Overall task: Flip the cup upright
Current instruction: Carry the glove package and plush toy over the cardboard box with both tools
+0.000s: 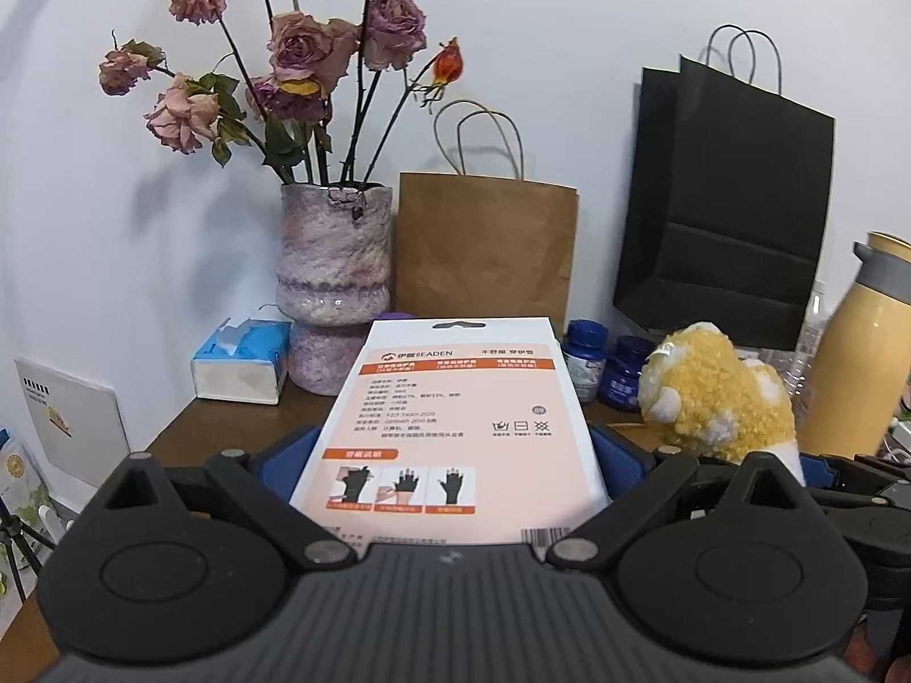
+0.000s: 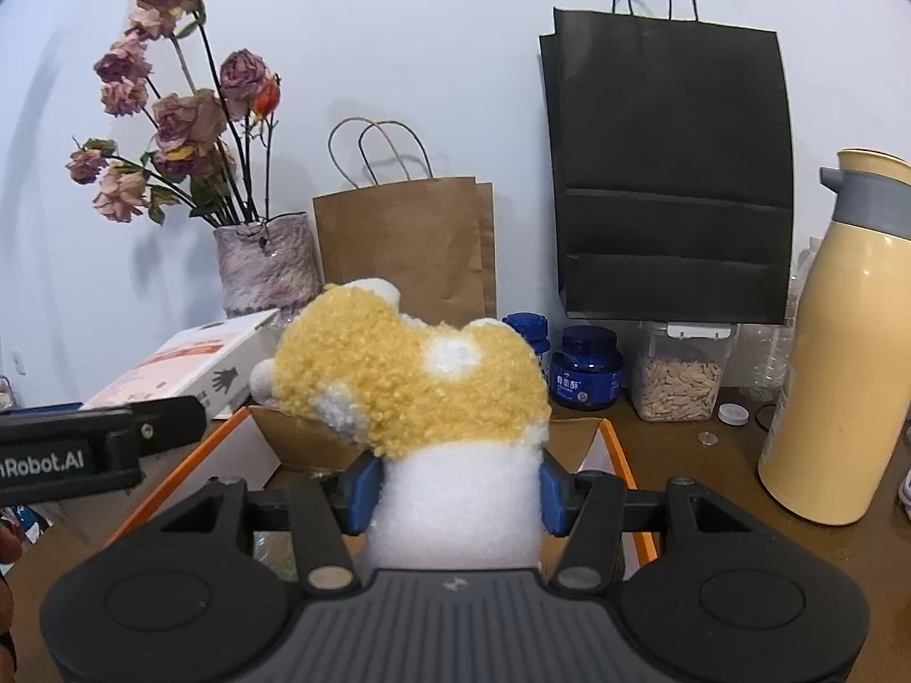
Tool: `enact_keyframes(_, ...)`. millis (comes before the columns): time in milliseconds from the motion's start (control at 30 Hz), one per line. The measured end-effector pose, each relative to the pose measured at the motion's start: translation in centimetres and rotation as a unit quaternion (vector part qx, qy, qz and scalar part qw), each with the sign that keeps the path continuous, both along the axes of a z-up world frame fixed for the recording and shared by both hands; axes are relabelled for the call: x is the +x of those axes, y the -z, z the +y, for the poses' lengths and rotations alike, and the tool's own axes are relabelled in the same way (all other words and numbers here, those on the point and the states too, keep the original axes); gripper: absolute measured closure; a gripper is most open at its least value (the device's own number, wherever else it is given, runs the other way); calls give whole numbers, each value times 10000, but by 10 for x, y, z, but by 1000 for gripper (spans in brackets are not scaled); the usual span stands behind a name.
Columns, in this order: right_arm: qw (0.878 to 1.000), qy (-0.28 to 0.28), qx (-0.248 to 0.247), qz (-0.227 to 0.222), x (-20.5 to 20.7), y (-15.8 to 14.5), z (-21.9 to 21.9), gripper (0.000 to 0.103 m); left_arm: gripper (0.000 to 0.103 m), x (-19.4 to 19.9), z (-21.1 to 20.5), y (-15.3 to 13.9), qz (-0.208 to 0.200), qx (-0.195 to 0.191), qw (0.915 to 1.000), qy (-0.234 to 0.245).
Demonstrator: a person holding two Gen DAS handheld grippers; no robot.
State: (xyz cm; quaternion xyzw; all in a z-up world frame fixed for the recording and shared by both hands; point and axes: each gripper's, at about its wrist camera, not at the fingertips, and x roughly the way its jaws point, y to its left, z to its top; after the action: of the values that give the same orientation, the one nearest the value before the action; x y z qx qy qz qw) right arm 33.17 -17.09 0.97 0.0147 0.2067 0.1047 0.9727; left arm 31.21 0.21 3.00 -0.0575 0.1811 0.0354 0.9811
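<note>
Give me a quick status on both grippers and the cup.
Left hand-held gripper shut on white box. Right hand-held gripper shut on plush toy. No cup in view.

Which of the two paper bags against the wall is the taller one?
The black paper bag, right of the brown paper bag. Its top and dark handles reach much higher up the wall; the brown one is shorter.

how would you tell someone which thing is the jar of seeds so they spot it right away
Find the tall black paper bag leaning on the white wall. Directly below its bottom edge, on the brown table, stands the seed jar. Unlike the two dark blue bottles to its left, it is see-through, with a white clip lid and pale seeds filling its lower part.
</note>
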Motion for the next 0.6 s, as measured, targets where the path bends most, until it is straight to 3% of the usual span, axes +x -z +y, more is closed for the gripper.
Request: enact_keyframes(600, 9986, -90, -258, 454, 57, 35, 12, 50, 4, 42, 23, 36, 280, 38, 9987, -436)
